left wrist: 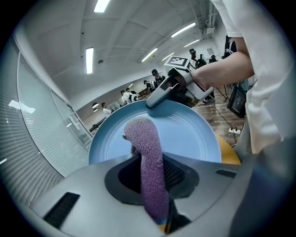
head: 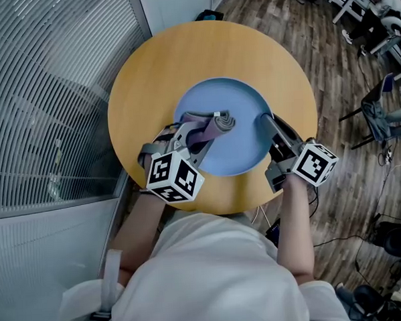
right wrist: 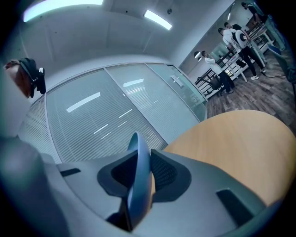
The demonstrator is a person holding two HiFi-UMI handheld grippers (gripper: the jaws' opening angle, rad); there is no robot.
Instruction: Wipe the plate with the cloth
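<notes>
Gripping purple cloth (head: 222,124) over blue plate (head: 231,101), left tool (head: 196,134); right tool (head: 264,125) clamped on plate's rim, round table (head: 182,57) beneath.

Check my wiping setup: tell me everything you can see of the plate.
The plate is round, light blue, smooth and plain, with a shallow raised rim. It lies over the round wooden table. The right gripper is shut on its right rim. A purple cloth, held by the left gripper, reaches onto its middle.
</notes>
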